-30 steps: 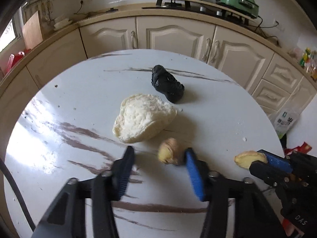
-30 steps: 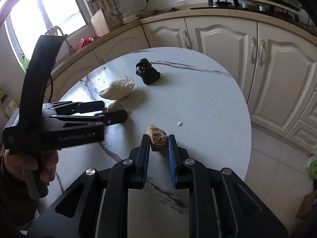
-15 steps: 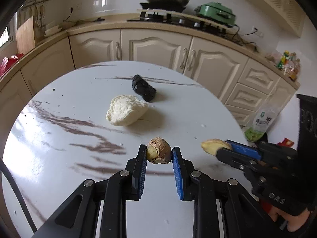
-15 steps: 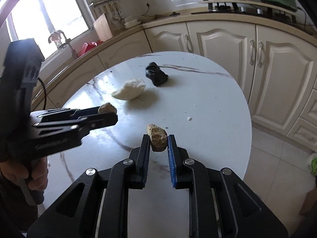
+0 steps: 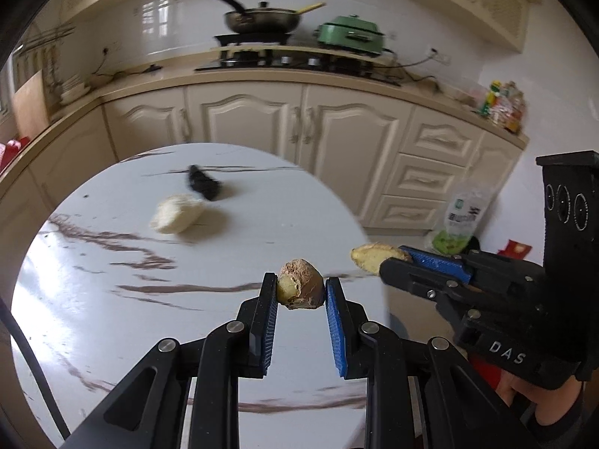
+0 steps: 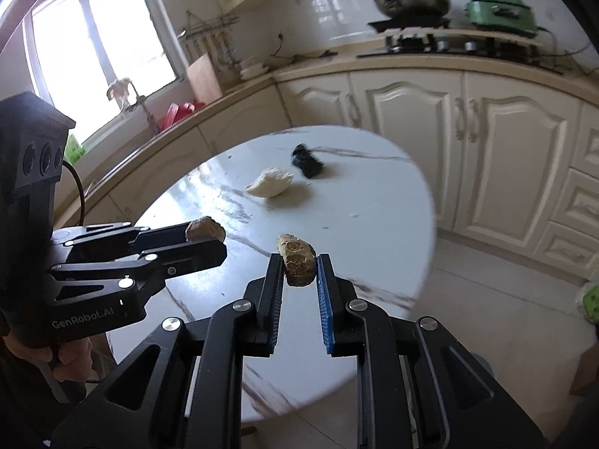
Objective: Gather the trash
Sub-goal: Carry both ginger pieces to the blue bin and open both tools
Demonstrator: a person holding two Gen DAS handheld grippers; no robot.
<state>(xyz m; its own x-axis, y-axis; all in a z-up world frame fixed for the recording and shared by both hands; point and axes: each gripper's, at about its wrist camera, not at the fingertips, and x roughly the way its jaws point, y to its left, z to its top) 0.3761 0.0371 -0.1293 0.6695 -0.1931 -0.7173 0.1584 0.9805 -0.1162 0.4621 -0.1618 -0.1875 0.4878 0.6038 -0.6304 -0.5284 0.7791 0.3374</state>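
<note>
Each gripper clamps a knobbly brown ginger piece above the white marble table (image 5: 112, 299): left gripper (image 5: 301, 292), right gripper (image 6: 299, 267). A pale dough-like lump (image 6: 270, 182) and crumpled black bag (image 6: 307, 159) lie well apart behind.

We see a dark metal frying pan (image 5: 262, 18) on the black gas hob (image 5: 254, 39); a green lidded electric cooker (image 5: 352, 35) stands beside it. Below run cream panelled cabinet doors (image 5: 243, 119); a wooden chopping board (image 6: 204, 78) leans near the bright window (image 6: 97, 37).
</note>
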